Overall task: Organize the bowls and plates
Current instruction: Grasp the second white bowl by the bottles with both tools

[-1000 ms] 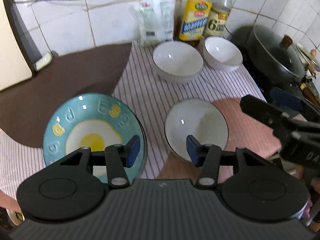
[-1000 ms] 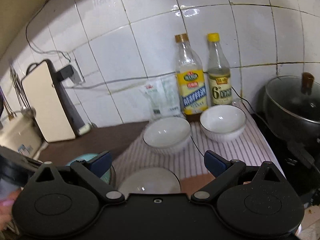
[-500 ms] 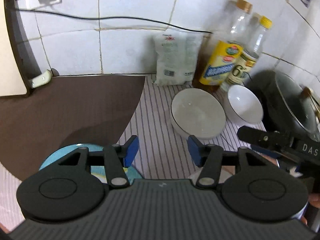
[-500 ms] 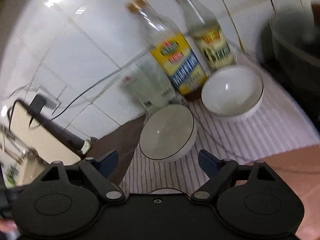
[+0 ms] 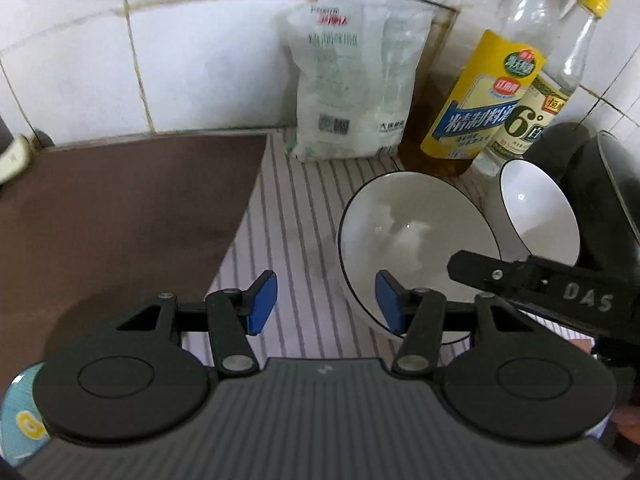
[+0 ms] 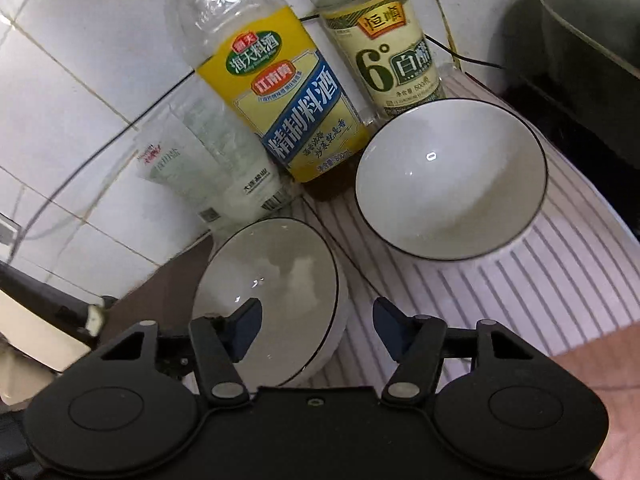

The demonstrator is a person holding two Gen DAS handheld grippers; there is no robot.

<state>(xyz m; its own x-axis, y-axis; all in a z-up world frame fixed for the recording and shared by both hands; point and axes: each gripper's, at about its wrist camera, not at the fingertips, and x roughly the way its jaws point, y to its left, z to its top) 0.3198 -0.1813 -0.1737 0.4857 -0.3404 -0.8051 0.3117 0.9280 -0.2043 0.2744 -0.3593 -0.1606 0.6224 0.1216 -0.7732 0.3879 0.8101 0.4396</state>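
Observation:
Two white bowls with dark rims stand on the striped cloth. The left bowl (image 5: 416,236) (image 6: 272,280) is nearest both grippers. The right bowl (image 5: 540,208) (image 6: 448,176) stands beside it near the bottles. My left gripper (image 5: 326,300) is open, its right pad at the left bowl's near rim. My right gripper (image 6: 316,324) is open with its jaws either side of the left bowl's right rim; it shows in the left wrist view (image 5: 532,284). A teal egg-pattern plate (image 5: 20,420) peeks out at bottom left.
A salt bag (image 5: 352,80), a yellow-label cooking wine bottle (image 6: 276,92) and a vinegar bottle (image 6: 380,40) stand against the tiled wall. A dark pot (image 5: 616,200) sits at the right. A brown mat (image 5: 120,208) lies left of the striped cloth (image 6: 540,280).
Both grippers have moved forward and down toward the two back bowls. The front white bowl has dropped out of view and the teal plate is nearly hidden.

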